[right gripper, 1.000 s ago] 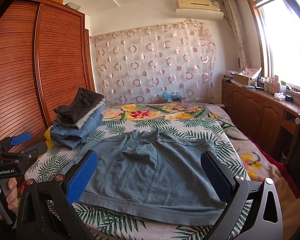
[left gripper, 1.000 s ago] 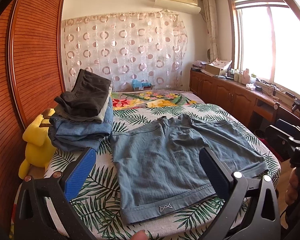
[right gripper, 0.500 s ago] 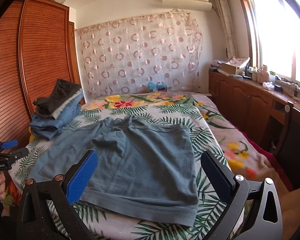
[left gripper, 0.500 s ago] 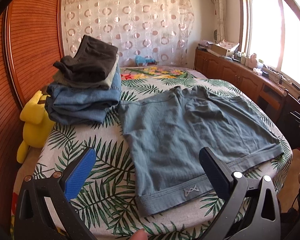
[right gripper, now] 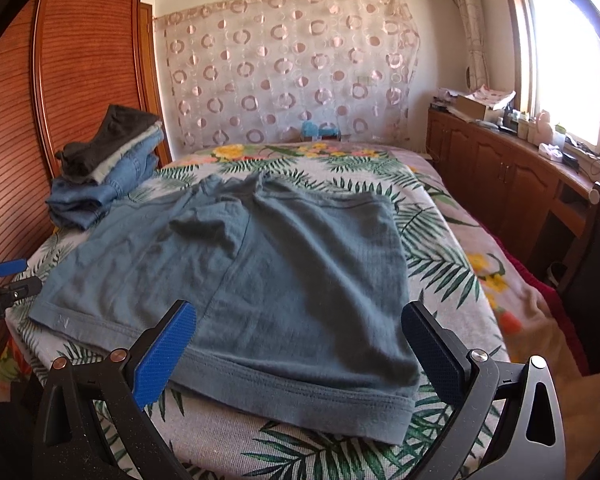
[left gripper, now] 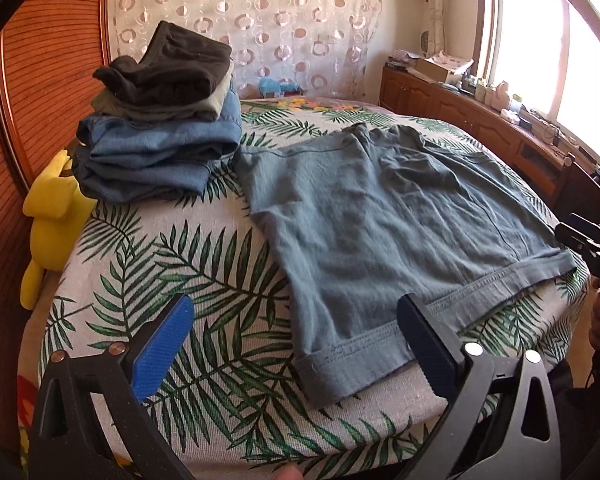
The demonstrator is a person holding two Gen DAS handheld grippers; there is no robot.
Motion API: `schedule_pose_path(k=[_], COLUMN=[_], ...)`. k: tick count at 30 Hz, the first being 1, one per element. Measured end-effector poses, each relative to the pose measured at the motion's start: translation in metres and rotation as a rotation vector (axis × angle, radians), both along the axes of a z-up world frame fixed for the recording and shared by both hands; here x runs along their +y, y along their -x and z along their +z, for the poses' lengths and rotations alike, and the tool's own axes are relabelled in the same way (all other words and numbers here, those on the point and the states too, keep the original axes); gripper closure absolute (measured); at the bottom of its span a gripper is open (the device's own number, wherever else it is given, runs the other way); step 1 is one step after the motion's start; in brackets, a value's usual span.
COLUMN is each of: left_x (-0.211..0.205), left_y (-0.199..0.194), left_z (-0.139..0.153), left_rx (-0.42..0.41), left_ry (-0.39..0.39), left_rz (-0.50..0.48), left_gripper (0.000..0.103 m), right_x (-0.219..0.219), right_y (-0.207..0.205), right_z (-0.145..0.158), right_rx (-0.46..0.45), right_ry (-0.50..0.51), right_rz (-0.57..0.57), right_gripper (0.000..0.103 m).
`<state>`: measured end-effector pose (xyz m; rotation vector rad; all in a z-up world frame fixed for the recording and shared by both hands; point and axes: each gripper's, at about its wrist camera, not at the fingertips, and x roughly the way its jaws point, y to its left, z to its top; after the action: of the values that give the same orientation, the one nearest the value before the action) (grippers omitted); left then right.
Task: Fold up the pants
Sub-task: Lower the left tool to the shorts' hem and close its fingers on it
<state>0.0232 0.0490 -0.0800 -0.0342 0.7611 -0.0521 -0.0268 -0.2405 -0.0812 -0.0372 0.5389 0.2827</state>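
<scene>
Grey-blue shorts lie spread flat on the leaf-print bed, waistband toward me and legs pointing away. In the right wrist view the same shorts fill the middle, a wrinkle near the crotch. My left gripper hovers open just above the waistband's left corner, nothing between its blue pads. Over the waistband's right corner my right gripper is open too, holding nothing. Each gripper shows at the edge of the other's view.
A stack of folded clothes sits at the bed's far left, also visible as the stack in the right wrist view. A yellow plush toy leans by the wooden wardrobe. Wooden cabinets run under the window on the right.
Both grippers have come lower and closer to the bed, the left drifting toward the waistband's left corner and the right toward its right corner. The shorts have not moved.
</scene>
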Motion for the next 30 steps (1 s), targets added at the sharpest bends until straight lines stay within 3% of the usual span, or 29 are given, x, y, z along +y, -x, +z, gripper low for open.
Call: schedule_pose_path(k=[5, 13, 16, 23, 27, 30], left_x=[0.005, 0.002, 0.001, -0.001, -0.002, -0.003], left_y=[0.006, 0.019, 0.019, 0.017, 0.017, 0.018], left_z=[-0.008, -0.014, -0.015, -0.016, -0.014, -0.007], left_rx=[0.031, 0.057, 0.062, 0.073, 0.064, 0.045], left_ry=[0.031, 0.064, 0.067, 0.042, 0.055, 0.059], left_rz=[-0.023, -0.068, -0.068, -0.069, -0.088, -0.106], left_gripper=[0.018, 0.056, 0.061, 0.062, 0.085, 0.092], right_x=[-0.005, -0.015, -0.019, -0.024, -0.021, -0.019], right_y=[-0.006, -0.014, -0.015, -0.008, -0.007, -0.01], right_z=[0.0, 0.004, 0.004, 0.007, 0.003, 0.004], right_rx=[0.038, 0.094, 0.103, 0.082, 0.068, 0.068], right_ry=[0.018, 0.035, 0.036, 0.043, 0.045, 0.049], right_rz=[0.015, 0.027, 0.029, 0.035, 0.041, 0.044], right_gripper=[0.0, 0.0, 0.0, 0.0, 0.0, 0.0])
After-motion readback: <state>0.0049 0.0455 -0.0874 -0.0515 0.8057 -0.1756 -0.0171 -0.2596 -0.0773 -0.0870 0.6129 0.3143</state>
